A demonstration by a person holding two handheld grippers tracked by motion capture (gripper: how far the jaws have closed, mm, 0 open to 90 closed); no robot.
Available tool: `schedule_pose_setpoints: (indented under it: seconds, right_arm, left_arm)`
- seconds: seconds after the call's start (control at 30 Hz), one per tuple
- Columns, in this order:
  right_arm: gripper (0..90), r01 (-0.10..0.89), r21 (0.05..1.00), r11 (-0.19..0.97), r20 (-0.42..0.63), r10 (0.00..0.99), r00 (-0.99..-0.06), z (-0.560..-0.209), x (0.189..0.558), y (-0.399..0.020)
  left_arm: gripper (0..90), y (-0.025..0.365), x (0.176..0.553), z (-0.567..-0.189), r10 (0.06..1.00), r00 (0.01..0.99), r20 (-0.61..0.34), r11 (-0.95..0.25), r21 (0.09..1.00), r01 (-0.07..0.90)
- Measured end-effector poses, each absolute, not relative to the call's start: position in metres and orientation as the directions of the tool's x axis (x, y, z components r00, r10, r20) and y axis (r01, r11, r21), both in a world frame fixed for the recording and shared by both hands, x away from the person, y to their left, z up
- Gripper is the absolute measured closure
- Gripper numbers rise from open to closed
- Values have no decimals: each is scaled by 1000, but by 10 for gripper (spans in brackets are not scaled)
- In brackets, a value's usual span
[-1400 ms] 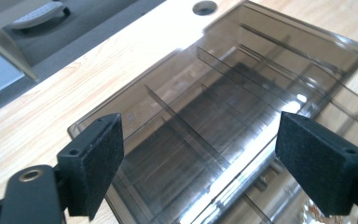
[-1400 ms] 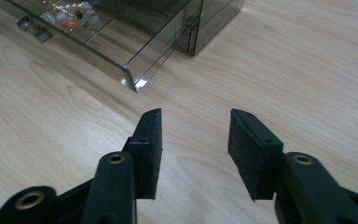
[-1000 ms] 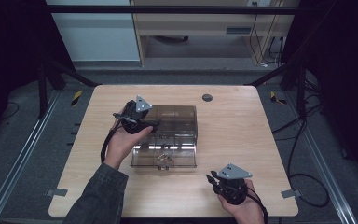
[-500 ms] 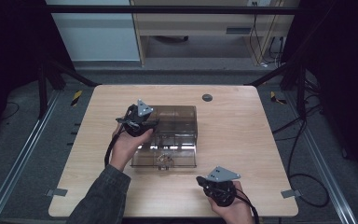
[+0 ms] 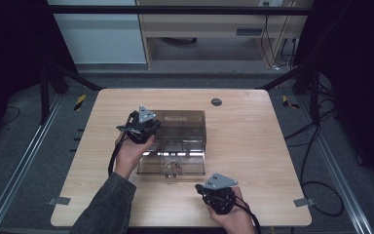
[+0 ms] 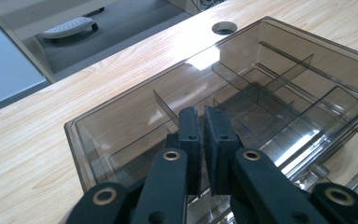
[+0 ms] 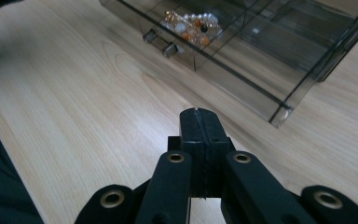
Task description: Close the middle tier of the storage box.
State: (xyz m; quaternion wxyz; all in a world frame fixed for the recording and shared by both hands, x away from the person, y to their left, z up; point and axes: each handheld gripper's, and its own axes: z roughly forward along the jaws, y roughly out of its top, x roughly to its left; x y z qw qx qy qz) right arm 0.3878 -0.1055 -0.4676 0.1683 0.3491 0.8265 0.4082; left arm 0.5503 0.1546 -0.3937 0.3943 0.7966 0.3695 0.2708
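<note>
A smoky clear organiser box (image 5: 185, 127) stands mid-table, its drawer (image 5: 173, 165) pulled out toward the front. A cluster of orange and white beads (image 7: 191, 23) lies in one drawer compartment. My left gripper (image 5: 141, 127) rests at the box's left rear corner. In the left gripper view its jaws (image 6: 201, 114) stand shut over the box lid (image 6: 261, 79), with nothing between them. My right gripper (image 5: 217, 195) is near the table's front edge, right of the drawer. It (image 7: 198, 114) is shut and empty above bare wood, pointing at the drawer front (image 7: 161, 42).
A round cable hole (image 5: 216, 102) sits in the table behind the box. Beyond the table stands a wooden cabinet (image 5: 209, 24), and dark metal frame legs (image 5: 53, 78) flank the table. Cables (image 5: 316, 146) trail on the floor at right.
My right gripper has slid left and back toward the front edge. The left gripper has stayed on the box corner.
</note>
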Motion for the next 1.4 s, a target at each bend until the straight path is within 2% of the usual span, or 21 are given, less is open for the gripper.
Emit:
schedule_pose_setpoints:
  seconds: [0.4,0.87,1.4]
  right_arm:
    - [900,411,795,446,-19,696,-718,-466,395,-85]
    - [900,426,779,459,-28,705,-708,-475,412,-70]
    - [900,438,773,458,-30,717,-696,-482,419,-57]
  left_arm:
    - [874,155,550,-402,817,562,130,-404,824,397]
    - [864,156,552,-410,823,558,106,-389,822,416]
    - [879,155,551,-411,820,558,125,-404,817,411]
